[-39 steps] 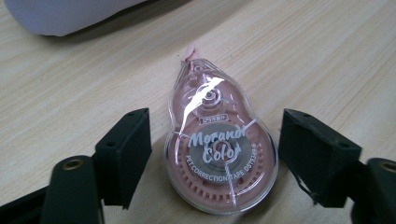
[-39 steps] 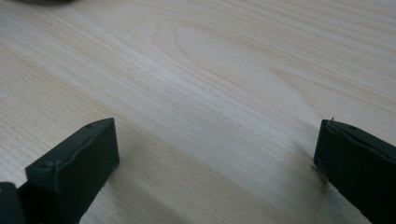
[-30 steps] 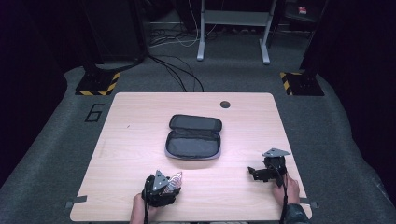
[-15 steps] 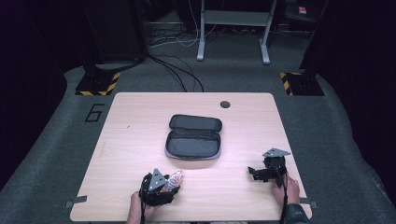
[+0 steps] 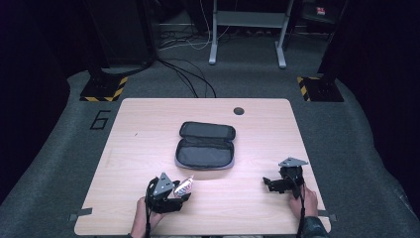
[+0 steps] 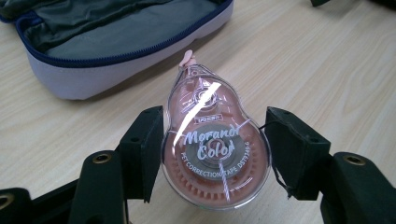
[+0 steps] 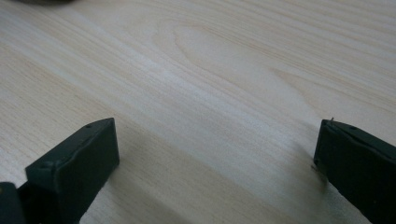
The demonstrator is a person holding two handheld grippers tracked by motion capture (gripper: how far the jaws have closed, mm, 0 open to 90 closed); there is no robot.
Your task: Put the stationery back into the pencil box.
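The left gripper (image 5: 184, 190) sits at about seven o'clock on the table (image 5: 138, 129), jaws half closed and clamped on a pink correction tape (image 6: 215, 149), its tip aimed at one o'clock toward the case (image 5: 205, 150). The tape hangs just above the wood, near the case's front edge. The case lies open at the table's centre. At five o'clock the right gripper (image 5: 267, 182) rests low, jaws spread wide over bare wood.
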